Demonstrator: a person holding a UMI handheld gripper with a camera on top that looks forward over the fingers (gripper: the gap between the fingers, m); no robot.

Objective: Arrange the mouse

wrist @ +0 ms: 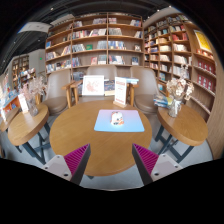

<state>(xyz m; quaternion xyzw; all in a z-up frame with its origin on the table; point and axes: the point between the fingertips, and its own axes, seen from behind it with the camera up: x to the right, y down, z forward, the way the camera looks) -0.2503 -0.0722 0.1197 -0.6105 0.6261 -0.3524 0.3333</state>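
Note:
A small white mouse [118, 118] lies on a light blue mouse mat [117, 122] in the middle of a round wooden table [75, 135]. My gripper [111, 160] is well back from the table's near edge, above the floor. Its two fingers with magenta pads [74, 156] stand wide apart with nothing between them. The mouse is far beyond the fingertips.
Two upright sign cards [93, 86] stand behind the table, with wooden chairs [72, 92] around them. Smaller round tables stand at the left [25, 125] and right [185, 124]. Bookshelves [100, 40] line the back walls.

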